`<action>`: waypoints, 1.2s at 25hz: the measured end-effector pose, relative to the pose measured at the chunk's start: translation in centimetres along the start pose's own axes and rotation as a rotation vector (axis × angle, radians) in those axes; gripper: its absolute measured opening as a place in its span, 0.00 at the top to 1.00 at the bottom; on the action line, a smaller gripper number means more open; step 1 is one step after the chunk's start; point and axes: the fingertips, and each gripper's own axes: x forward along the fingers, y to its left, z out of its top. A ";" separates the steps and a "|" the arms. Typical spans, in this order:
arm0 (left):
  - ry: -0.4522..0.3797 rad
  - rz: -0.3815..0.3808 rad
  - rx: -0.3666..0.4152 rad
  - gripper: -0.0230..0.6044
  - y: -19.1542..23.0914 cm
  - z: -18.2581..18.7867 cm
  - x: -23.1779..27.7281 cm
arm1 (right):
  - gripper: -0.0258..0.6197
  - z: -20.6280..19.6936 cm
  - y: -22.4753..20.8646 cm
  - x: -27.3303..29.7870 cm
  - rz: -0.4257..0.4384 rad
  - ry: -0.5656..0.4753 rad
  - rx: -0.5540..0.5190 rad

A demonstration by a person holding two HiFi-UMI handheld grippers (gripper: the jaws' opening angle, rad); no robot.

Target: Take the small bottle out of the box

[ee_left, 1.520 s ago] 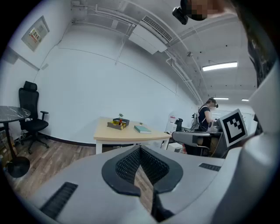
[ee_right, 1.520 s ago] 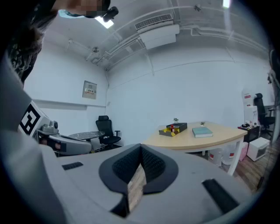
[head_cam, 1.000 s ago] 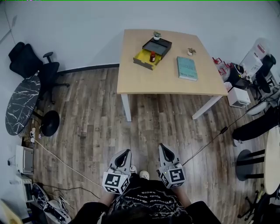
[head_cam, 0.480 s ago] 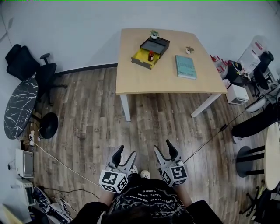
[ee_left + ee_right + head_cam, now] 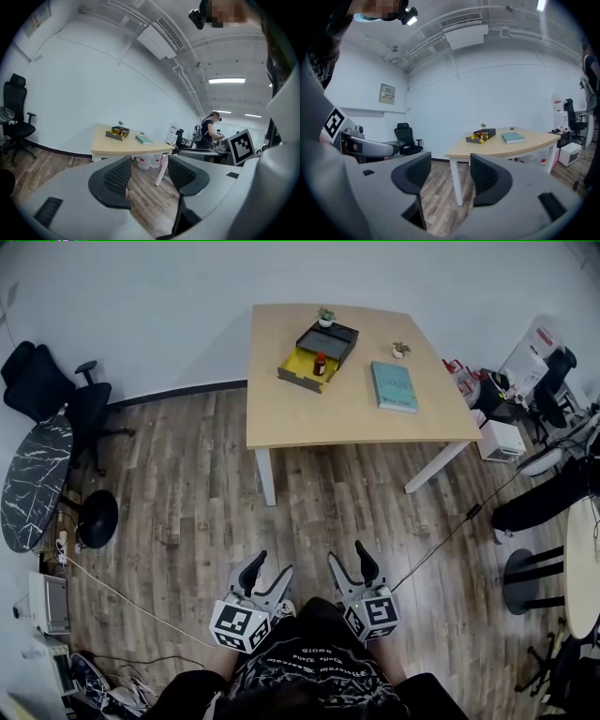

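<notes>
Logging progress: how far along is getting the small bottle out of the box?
Done: nothing; the small red bottle stands in the yellow-lined box on the wooden table. In hand: left gripper jaws opening, right gripper open, both empty. Left: approach, grasp, lift out.

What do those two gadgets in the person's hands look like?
Both the left gripper and right gripper are pale grey shells with two black, ribbed fingers and a white cube of black square markers. The left one's fingers are opening, nothing between them. The person wears a black printed shirt.
</notes>
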 end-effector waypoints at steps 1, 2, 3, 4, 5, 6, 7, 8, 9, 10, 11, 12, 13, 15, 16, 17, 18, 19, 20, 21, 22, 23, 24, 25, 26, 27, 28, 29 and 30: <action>-0.007 0.001 -0.008 0.56 0.4 0.1 0.0 | 0.54 -0.2 0.2 0.2 -0.004 0.002 0.002; -0.015 0.006 -0.022 0.56 0.9 0.1 0.1 | 0.54 -0.4 0.3 0.3 -0.006 0.007 0.003; -0.022 0.013 -0.038 0.56 1.3 0.1 0.1 | 0.54 -0.7 0.4 0.5 -0.006 0.013 0.005; -0.027 0.022 -0.051 0.56 1.6 0.1 0.1 | 0.54 -1.0 0.5 0.6 -0.005 0.020 0.008; -0.028 0.031 -0.060 0.56 1.9 0.0 0.2 | 0.54 -1.2 0.5 0.8 -0.003 0.027 0.010; -0.026 0.040 -0.062 0.56 2.2 -0.1 0.3 | 0.54 -1.3 0.4 1.0 0.002 0.031 0.009; -0.022 0.048 -0.059 0.56 2.4 -0.1 0.5 | 0.54 -1.3 0.4 1.4 0.008 0.035 0.004; -0.017 0.054 -0.051 0.56 2.7 -0.1 0.8 | 0.54 -1.2 0.3 1.9 0.015 0.036 -0.004; -0.012 0.058 -0.045 0.56 3.0 -0.1 1.2 | 0.54 -1.1 0.3 2.4 0.021 0.036 -0.012; -0.009 0.061 -0.042 0.56 3.3 -0.1 1.5 | 0.54 -1.1 0.2 3.1 0.027 0.037 -0.018; -0.008 0.064 -0.043 0.56 3.6 -0.1 1.8 | 0.54 -1.1 0.2 3.7 0.035 0.039 -0.021; -0.009 0.066 -0.047 0.56 3.8 -0.1 2.2 | 0.54 -1.2 0.1 4.3 0.043 0.043 -0.023; -0.011 0.067 -0.054 0.56 4.0 -0.1 2.6 | 0.54 -1.2 -0.1 5.0 0.053 0.048 -0.024; -0.009 0.063 -0.062 0.56 4.3 0.1 3.7 | 0.54 -1.2 -0.7 6.4 0.072 0.057 -0.028; -0.007 0.060 -0.061 0.56 4.5 0.3 4.4 | 0.54 -1.1 -1.1 7.3 0.080 0.061 -0.032; -0.004 0.060 -0.057 0.56 4.7 0.6 5.1 | 0.54 -0.8 -1.6 8.1 0.088 0.064 -0.037; -0.003 0.062 -0.054 0.56 4.9 0.9 5.9 | 0.54 -0.6 -2.1 8.9 0.094 0.067 -0.040; -0.004 0.068 -0.052 0.56 5.2 1.2 6.7 | 0.54 -0.3 -2.7 9.7 0.100 0.069 -0.042; -0.005 0.075 -0.053 0.56 5.6 1.5 7.5 | 0.54 0.0 -3.3 10.6 0.106 0.071 -0.039; -0.003 0.084 -0.054 0.56 6.0 1.8 8.3 | 0.54 0.2 -3.9 11.5 0.111 0.072 -0.034; 0.001 0.092 -0.054 0.56 6.5 2.1 9.1 | 0.54 0.5 -4.5 12.4 0.115 0.072 -0.029; 0.007 0.098 -0.051 0.56 6.9 2.3 9.9 | 0.54 0.7 -5.0 13.3 0.119 0.071 -0.024; 0.014 0.102 -0.047 0.56 7.3 2.5 10.7 | 0.54 1.0 -5.6 14.1 0.123 0.069 -0.021; 0.021 0.104 -0.043 0.56 7.6 2.6 11.5 | 0.54 1.3 -6.0 14.9 0.127 0.067 -0.020; 0.028 0.106 -0.041 0.56 7.9 2.8 12.2 | 0.54 1.5 -6.5 15.7 0.133 0.066 -0.020; 0.033 0.111 -0.040 0.56 8.3 2.9 12.9 | 0.54 1.7 -7.0 16.4 0.141 0.066 -0.021; 0.035 0.118 -0.041 0.56 8.6 3.2 13.7 | 0.54 1.9 -7.6 17.2 0.147 0.066 -0.023; 0.036 0.126 -0.043 0.56 8.9 3.5 14.5 | 0.54 2.2 -8.2 17.9 0.152 0.065 -0.025; 0.035 0.132 -0.045 0.56 9.2 3.8 15.3 | 0.54 2.6 -8.9 18.6 0.155 0.064 -0.026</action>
